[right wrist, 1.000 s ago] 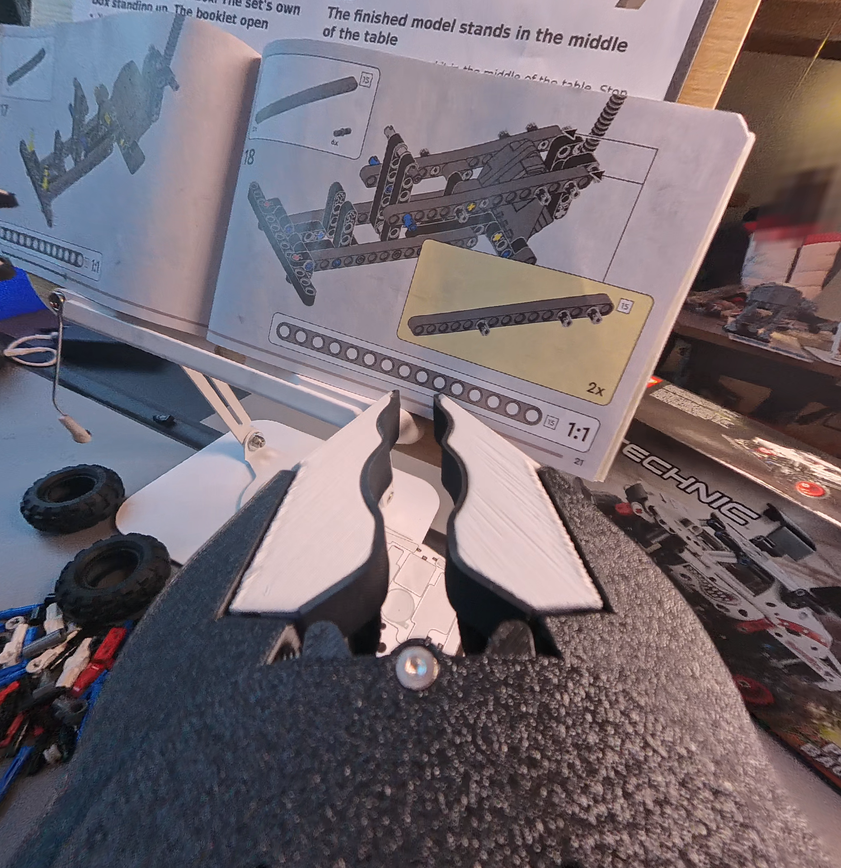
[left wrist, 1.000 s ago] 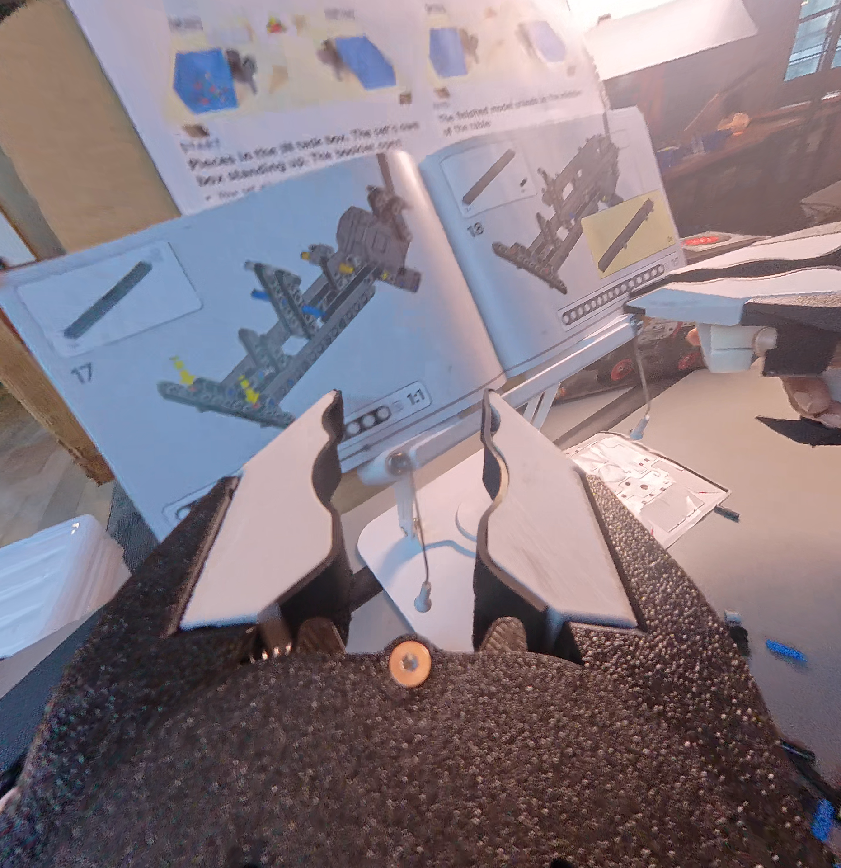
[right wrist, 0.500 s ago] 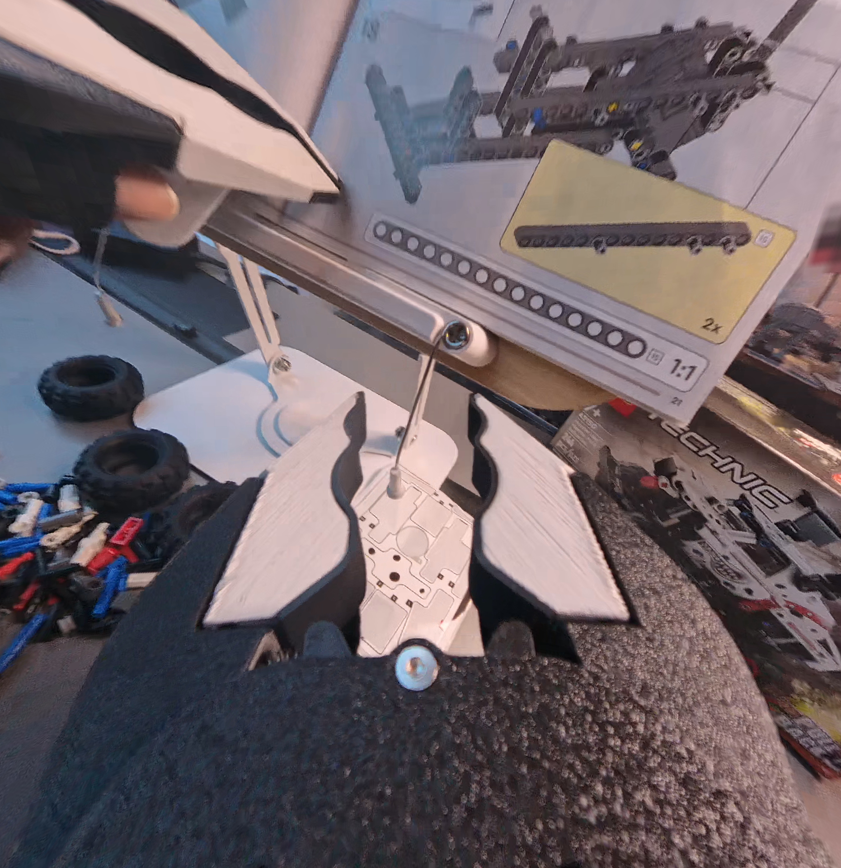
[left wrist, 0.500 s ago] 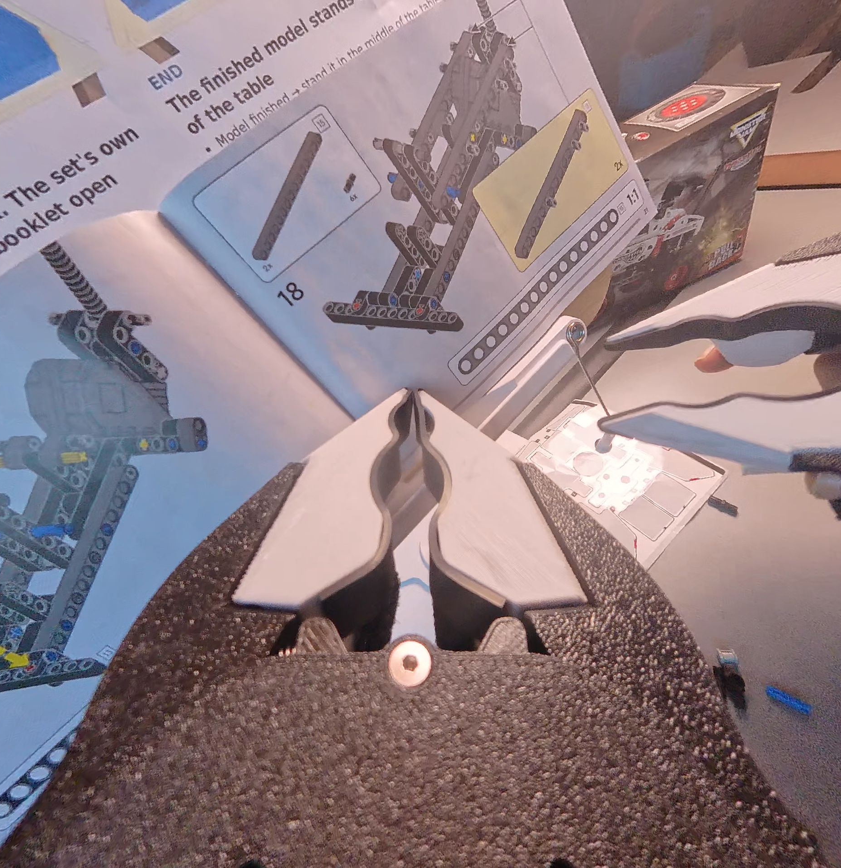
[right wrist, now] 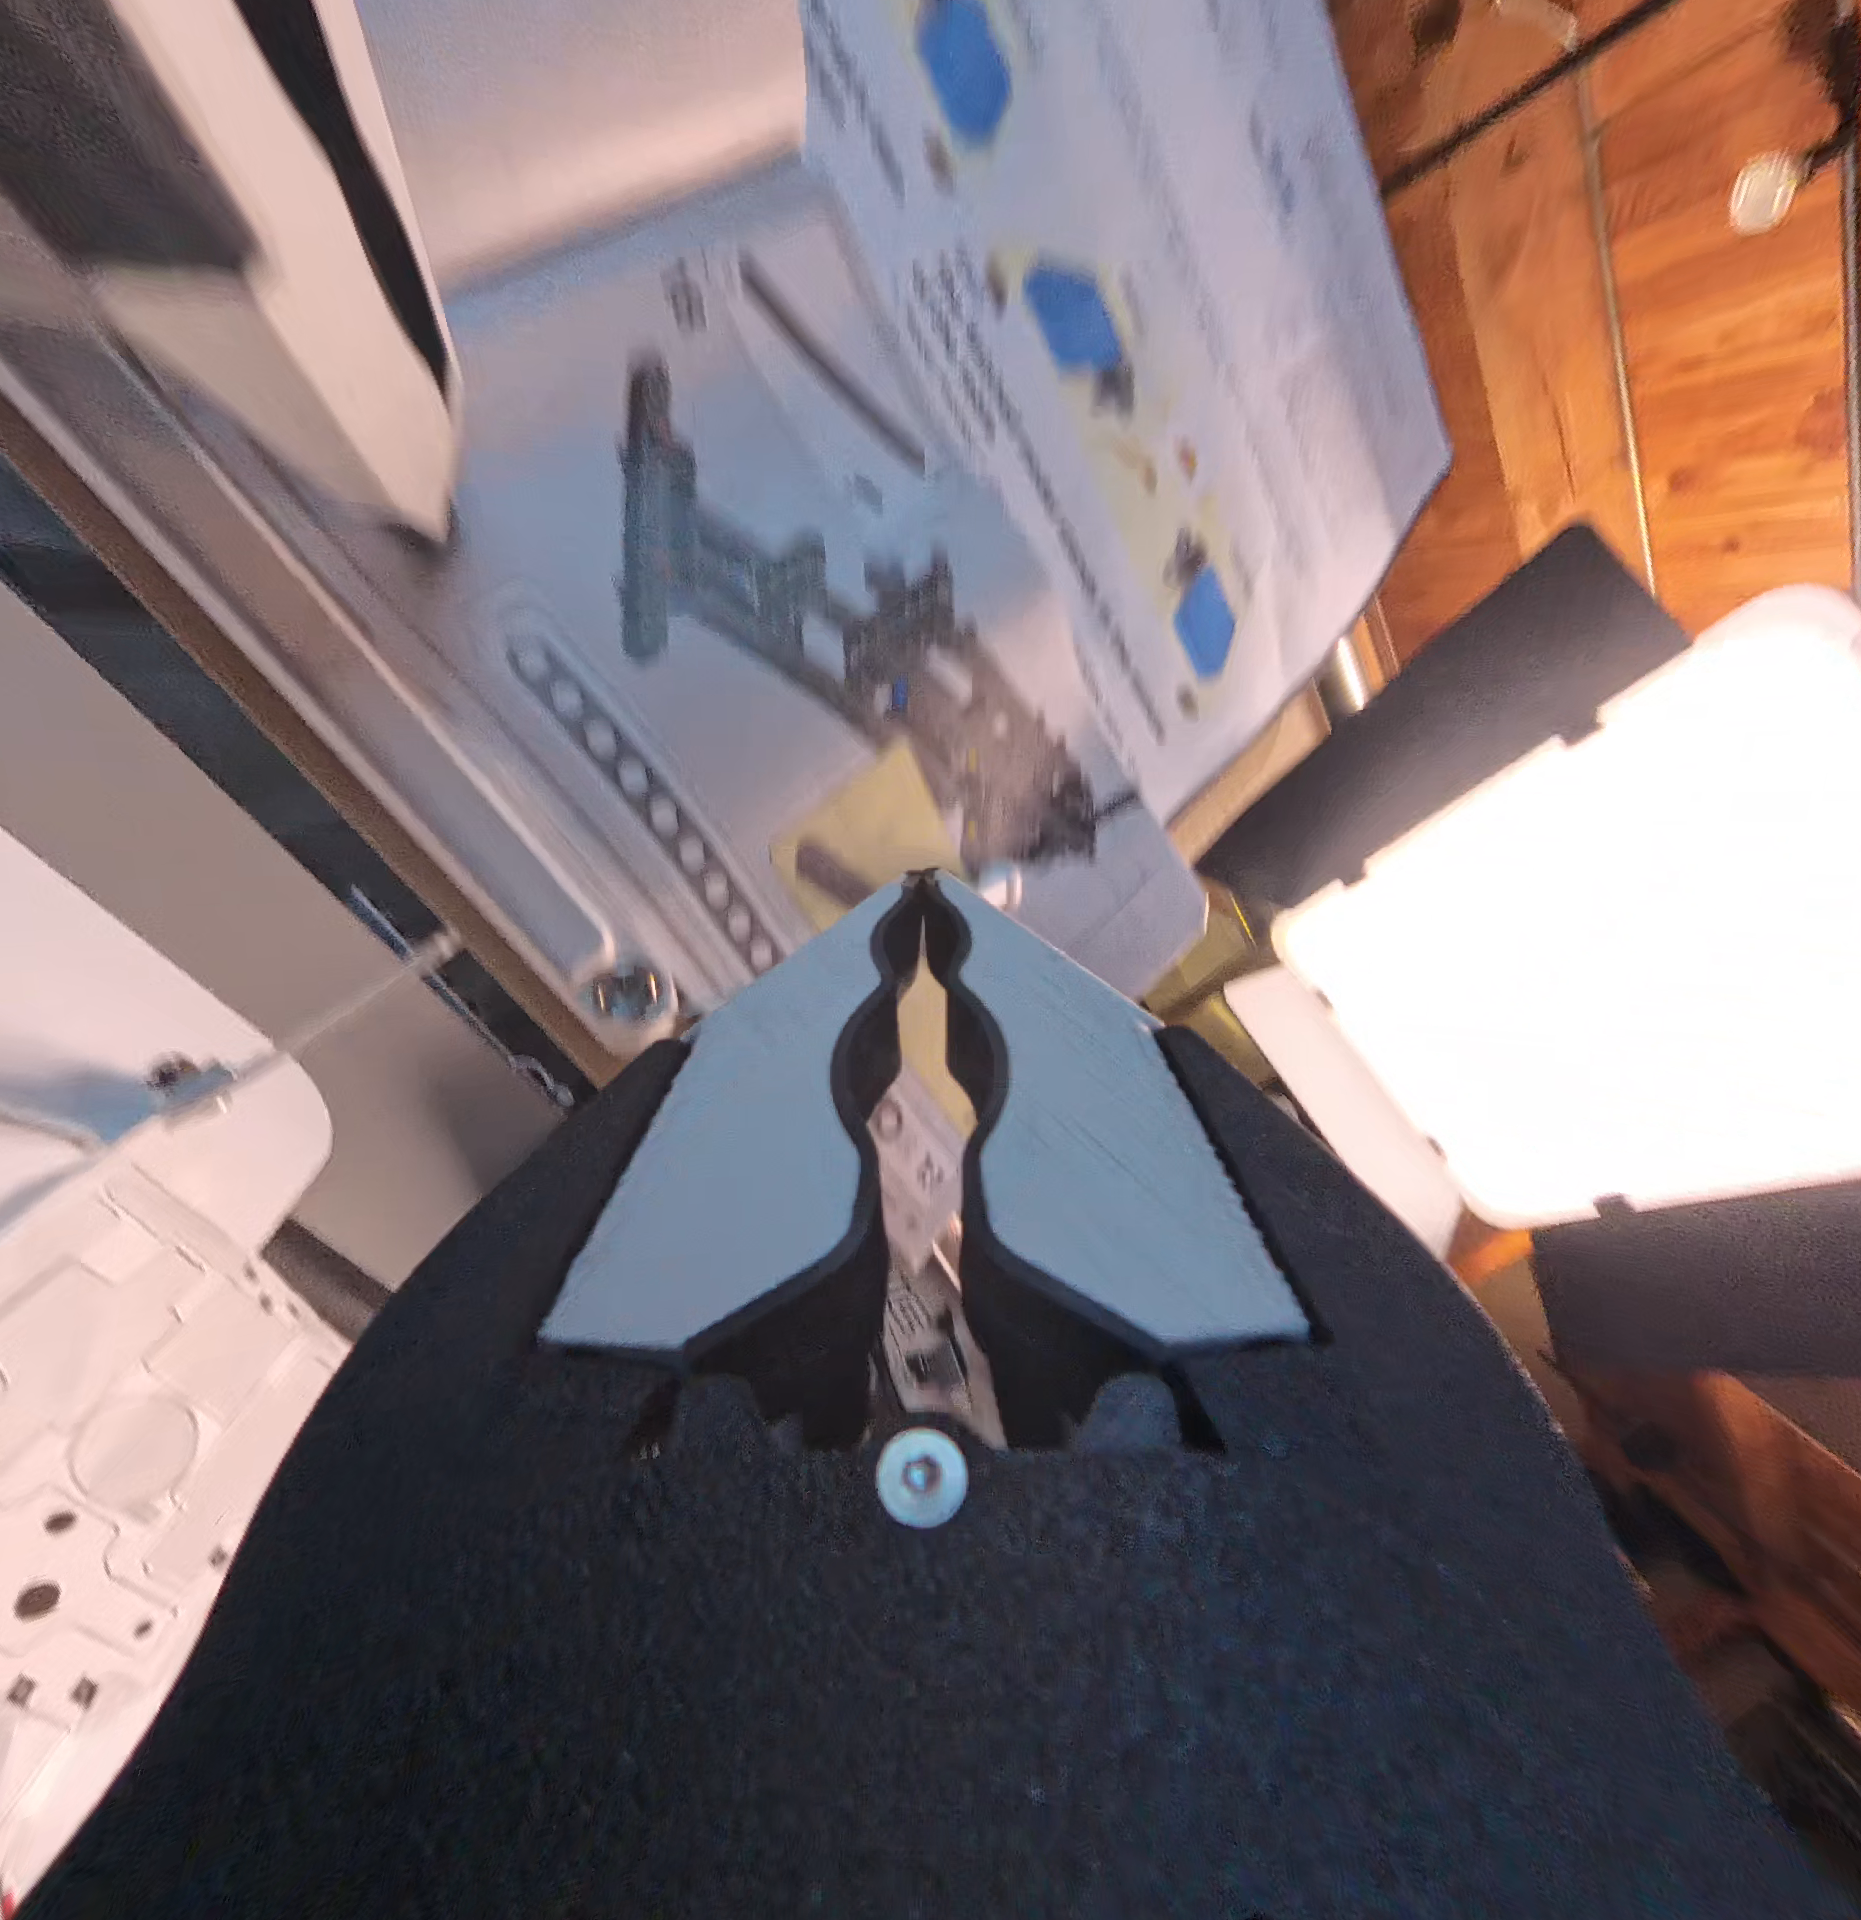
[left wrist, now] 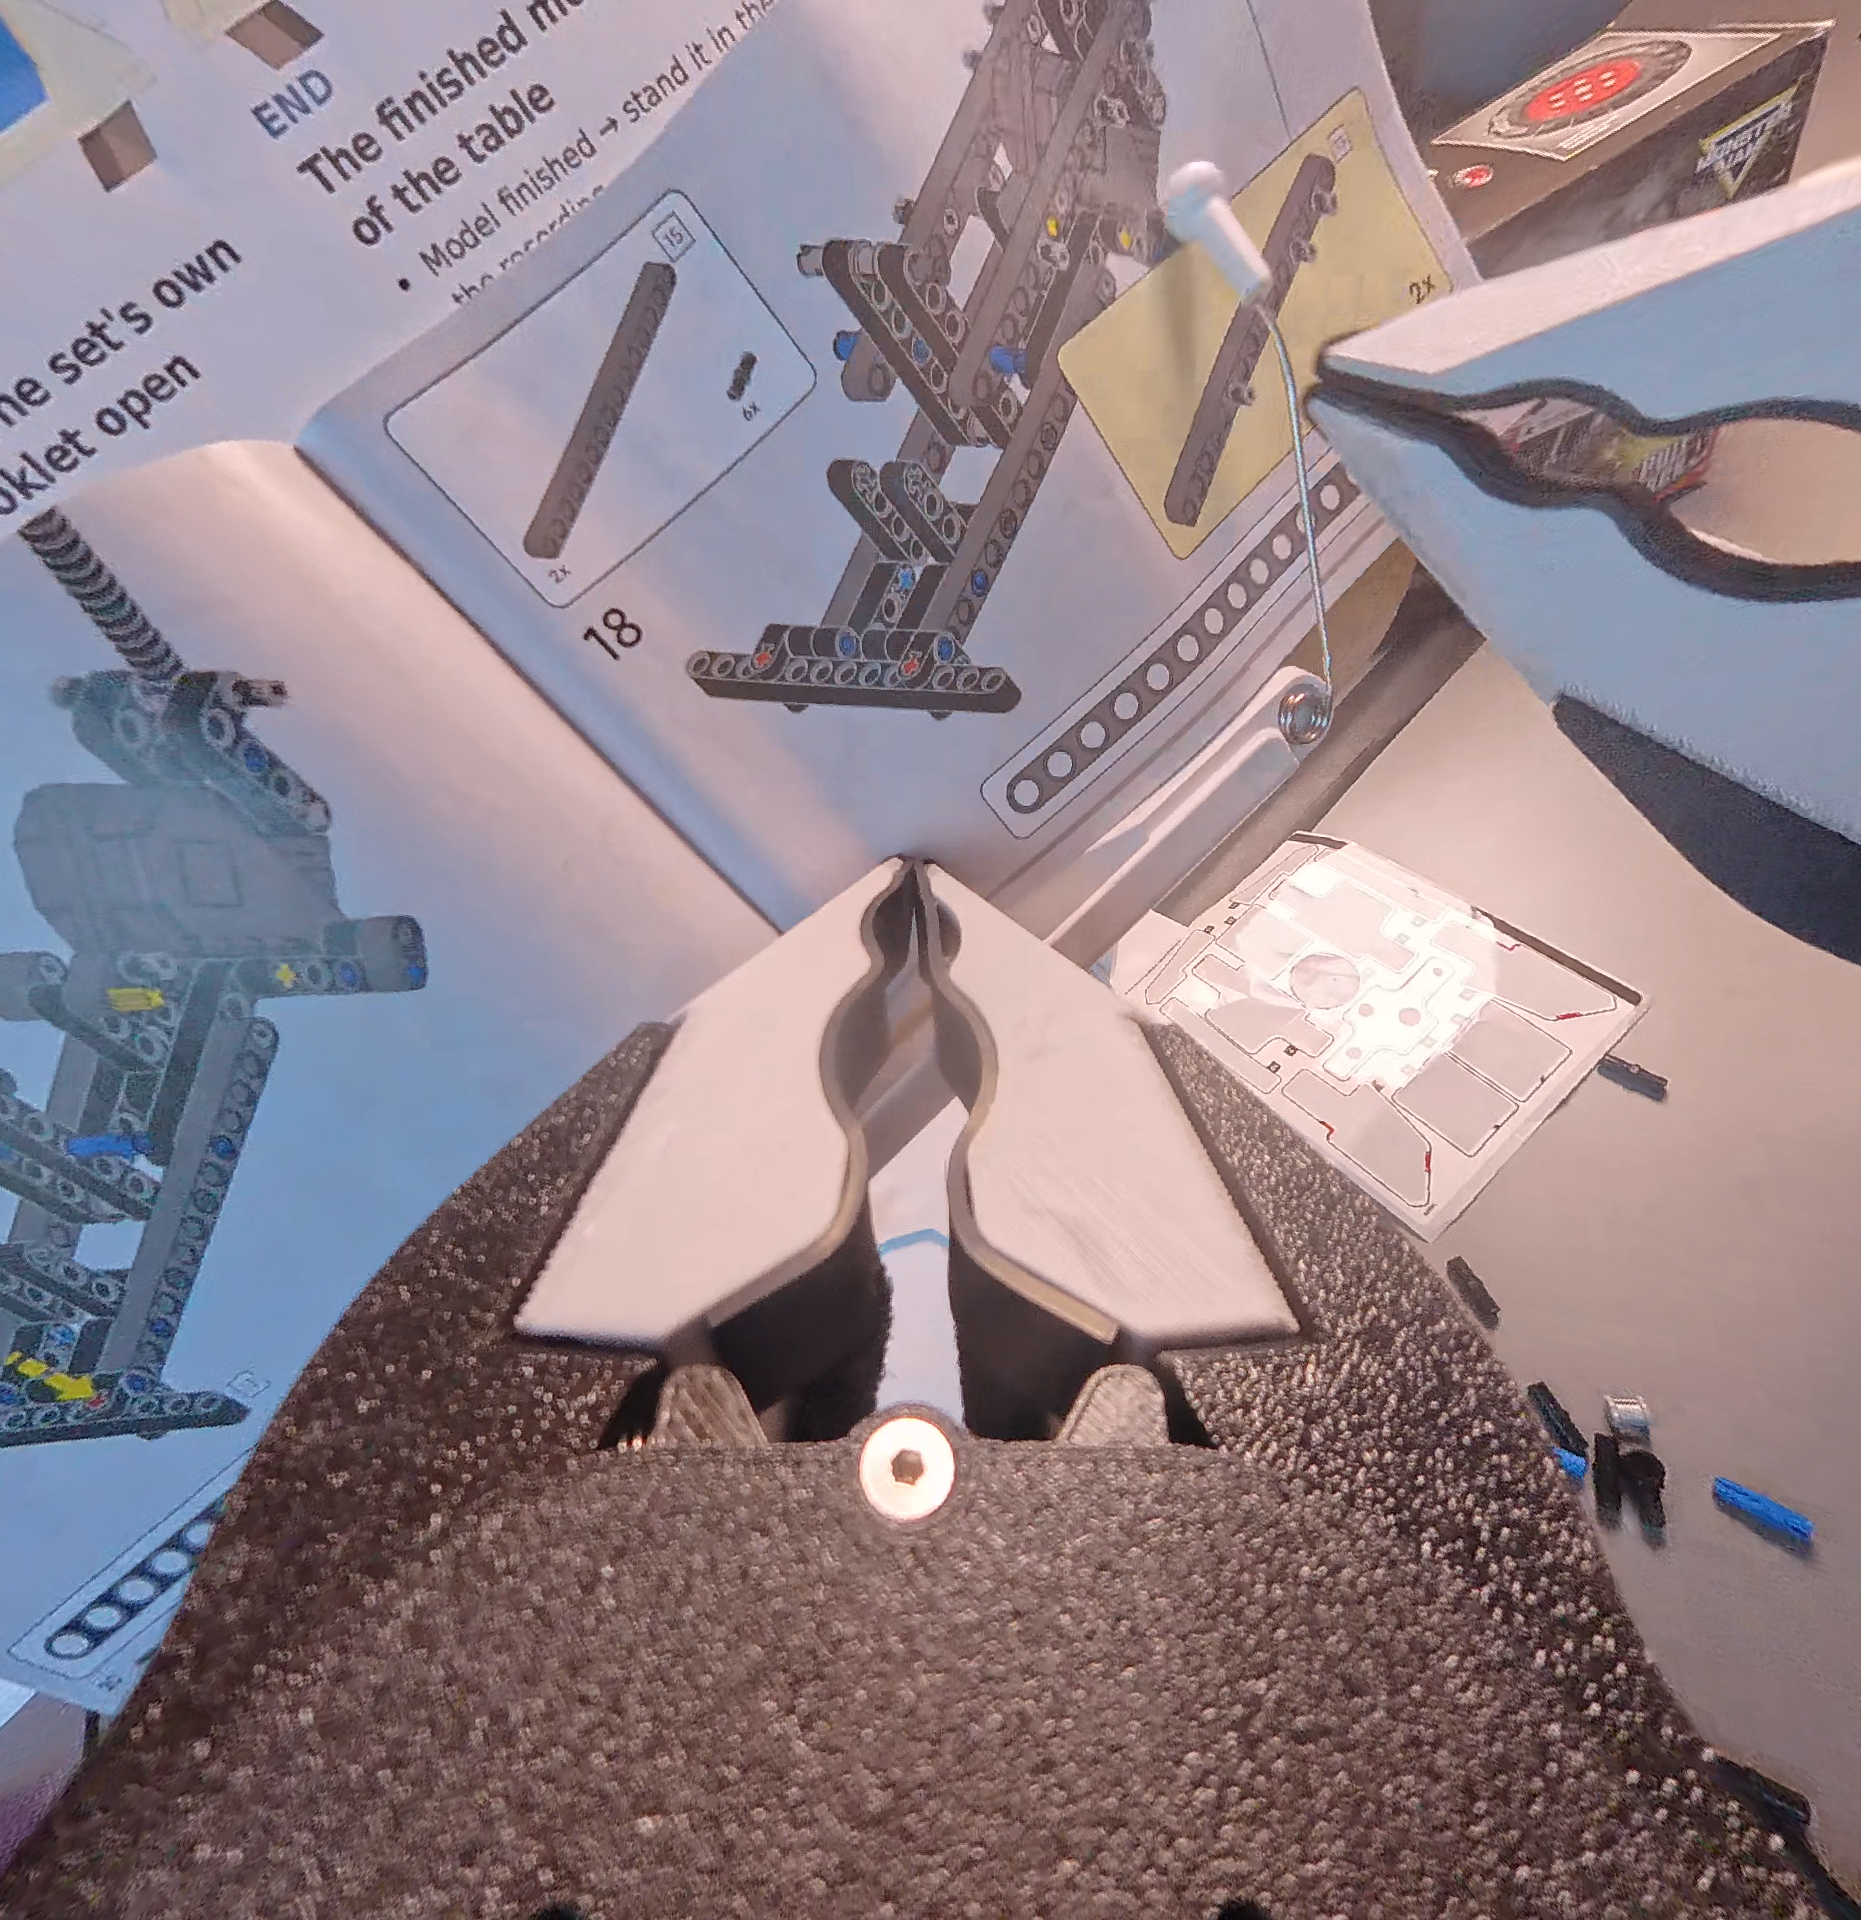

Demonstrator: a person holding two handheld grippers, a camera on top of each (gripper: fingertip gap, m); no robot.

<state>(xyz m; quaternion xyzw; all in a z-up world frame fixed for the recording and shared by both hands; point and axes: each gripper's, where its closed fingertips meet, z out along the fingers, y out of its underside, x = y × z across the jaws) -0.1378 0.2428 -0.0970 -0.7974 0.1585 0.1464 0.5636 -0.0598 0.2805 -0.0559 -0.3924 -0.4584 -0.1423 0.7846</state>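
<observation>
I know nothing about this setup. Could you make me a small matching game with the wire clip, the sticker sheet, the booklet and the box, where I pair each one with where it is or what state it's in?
Things:
1. wire clip
2. sticker sheet
3. booklet
4. box

Places or states:
a. lies flat on the table
b. stands open on the stand
c. pinched by the right gripper, white tip raised over the page
d. sits beyond the booklet's right edge

Pairs: 1-c, 2-a, 3-b, 4-d
</observation>
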